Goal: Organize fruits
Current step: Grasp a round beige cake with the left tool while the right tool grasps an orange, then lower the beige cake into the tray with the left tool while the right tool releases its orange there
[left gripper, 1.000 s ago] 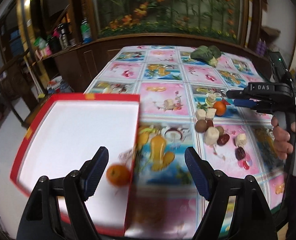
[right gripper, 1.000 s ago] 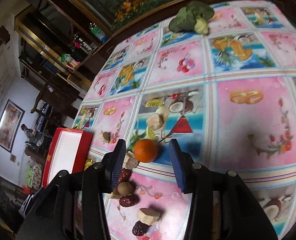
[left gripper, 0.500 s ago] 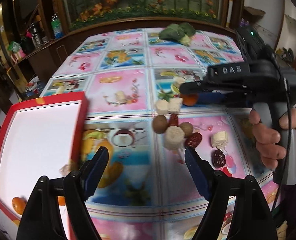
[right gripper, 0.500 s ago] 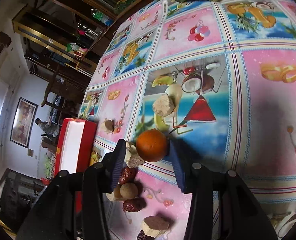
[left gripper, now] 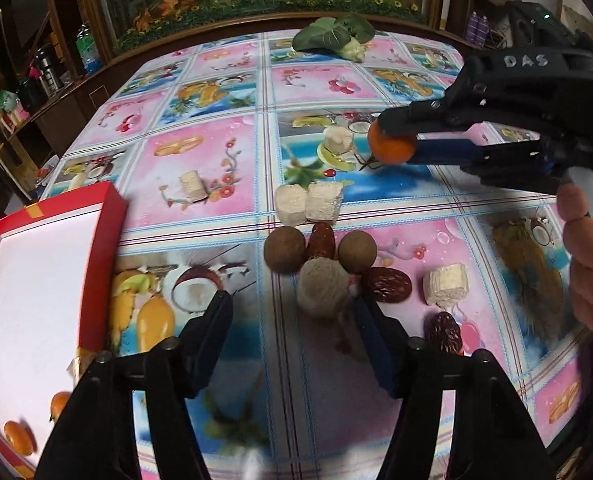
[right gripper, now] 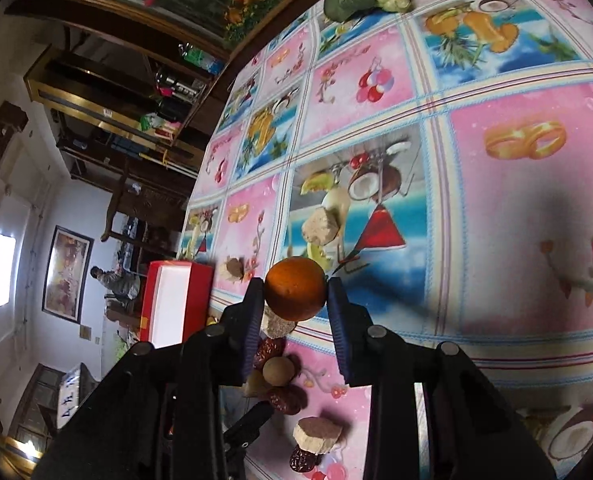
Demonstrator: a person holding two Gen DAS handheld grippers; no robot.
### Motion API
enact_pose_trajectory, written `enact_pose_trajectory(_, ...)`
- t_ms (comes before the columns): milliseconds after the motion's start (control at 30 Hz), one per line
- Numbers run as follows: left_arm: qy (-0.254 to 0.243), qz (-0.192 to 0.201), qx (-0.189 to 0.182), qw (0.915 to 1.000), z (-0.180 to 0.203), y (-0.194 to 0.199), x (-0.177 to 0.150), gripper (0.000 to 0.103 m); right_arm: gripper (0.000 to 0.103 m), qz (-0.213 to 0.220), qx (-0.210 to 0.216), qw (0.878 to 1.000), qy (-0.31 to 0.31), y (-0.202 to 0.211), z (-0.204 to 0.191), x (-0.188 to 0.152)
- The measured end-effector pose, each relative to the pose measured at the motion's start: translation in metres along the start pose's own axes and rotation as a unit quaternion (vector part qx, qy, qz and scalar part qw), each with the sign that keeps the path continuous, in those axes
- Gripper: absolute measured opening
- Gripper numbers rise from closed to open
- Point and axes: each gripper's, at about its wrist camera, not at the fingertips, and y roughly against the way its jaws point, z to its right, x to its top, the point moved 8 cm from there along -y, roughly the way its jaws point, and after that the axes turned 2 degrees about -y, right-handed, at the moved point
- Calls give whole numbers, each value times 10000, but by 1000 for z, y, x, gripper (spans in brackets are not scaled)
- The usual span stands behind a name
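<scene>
At the left the red box [left gripper: 108, 216] already held small oranges [left gripper: 18, 438], the left gripper [left gripper: 292, 320] gaped wide over the dates, and rightward the right gripper [right gripper: 296, 300] pinched an orange [right gripper: 295, 294] clear of the tablecloth, presumably bound for that box.

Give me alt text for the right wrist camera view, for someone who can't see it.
The right gripper clamps a small round orange fruit above a fruit-print tablecloth. Below it lie dark red dates, a brown round fruit and pale cut chunks; a red-rimmed white tray sits left.
</scene>
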Motion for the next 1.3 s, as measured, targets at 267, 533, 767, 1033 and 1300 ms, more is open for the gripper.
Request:
enact_pose_trajectory(267,-27,233,-251,9994,7,-3,8,35,34,96,-26,10000,-13,3,1,3)
enact_pose_trajectory(533,235,497,-257,9982,3,10,8,24,34,130,-51,9997,190,3,-7,0)
enact_pose_trajectory(767,583,1122,-116,9919,-18,67,0,24,34,271,131,9973,669,7,-28,-7)
enact_pose_trajectory(1033,1167,1532,606,9794,-83,118,-30,24,34,661,527,9754,2034,16,-85,-41)
enact_pose_trajectory(1300,1508,1481,1193,9701,-141,139,-73,24,34,614,289,9578,2794,-2,-116,-88)
